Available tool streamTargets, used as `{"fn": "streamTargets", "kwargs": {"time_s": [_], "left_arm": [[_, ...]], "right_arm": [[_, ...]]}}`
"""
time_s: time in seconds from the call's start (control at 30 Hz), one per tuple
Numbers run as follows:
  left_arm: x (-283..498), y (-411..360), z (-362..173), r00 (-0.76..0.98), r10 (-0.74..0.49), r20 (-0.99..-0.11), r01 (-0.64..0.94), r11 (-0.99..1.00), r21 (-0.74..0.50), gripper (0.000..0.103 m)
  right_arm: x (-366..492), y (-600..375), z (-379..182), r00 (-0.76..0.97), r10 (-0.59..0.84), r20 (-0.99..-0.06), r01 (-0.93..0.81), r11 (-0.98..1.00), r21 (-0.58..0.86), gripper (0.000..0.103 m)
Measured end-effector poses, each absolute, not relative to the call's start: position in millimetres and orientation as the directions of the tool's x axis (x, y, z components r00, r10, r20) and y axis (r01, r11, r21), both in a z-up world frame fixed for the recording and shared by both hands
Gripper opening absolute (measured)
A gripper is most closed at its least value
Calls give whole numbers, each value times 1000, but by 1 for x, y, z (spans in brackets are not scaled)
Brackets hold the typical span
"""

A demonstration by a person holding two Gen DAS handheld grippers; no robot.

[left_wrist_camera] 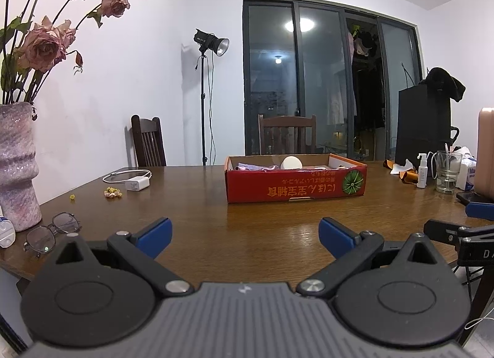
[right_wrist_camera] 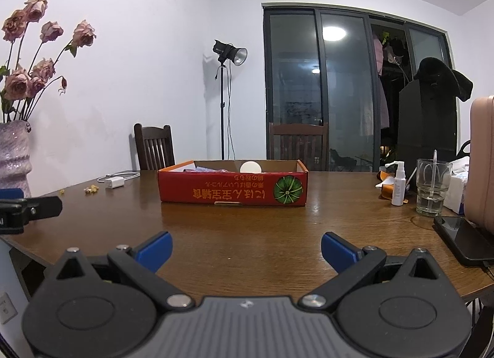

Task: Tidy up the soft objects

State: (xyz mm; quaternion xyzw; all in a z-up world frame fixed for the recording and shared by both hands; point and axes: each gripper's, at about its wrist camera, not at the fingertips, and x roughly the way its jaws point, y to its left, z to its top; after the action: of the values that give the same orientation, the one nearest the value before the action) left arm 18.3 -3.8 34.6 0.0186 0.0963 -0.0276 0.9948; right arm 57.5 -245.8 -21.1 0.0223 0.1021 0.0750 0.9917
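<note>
A shallow red cardboard box stands on the brown wooden table, in the middle. Inside it I see a white ball and pink-purple soft cloth; the rest of its contents are hidden by its wall. My left gripper is open and empty near the table's front edge, well short of the box. My right gripper is open and empty too, to the right of the left one; its side shows in the left wrist view.
A vase of dried roses and glasses sit at the left. A white charger with cable lies behind them. A spray bottle, glass, tissues, pink case and phone are at the right. Chairs stand behind.
</note>
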Motion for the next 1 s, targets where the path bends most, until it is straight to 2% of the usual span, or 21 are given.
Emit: {"fn": "streamTargets", "kwargs": {"time_s": [1.0], "left_arm": [[18,-5,34,980,-52,-193,58,998,27,103]], "right_arm": [[61,-248,-22,968,150,-203,-141,988,59,103]]}}
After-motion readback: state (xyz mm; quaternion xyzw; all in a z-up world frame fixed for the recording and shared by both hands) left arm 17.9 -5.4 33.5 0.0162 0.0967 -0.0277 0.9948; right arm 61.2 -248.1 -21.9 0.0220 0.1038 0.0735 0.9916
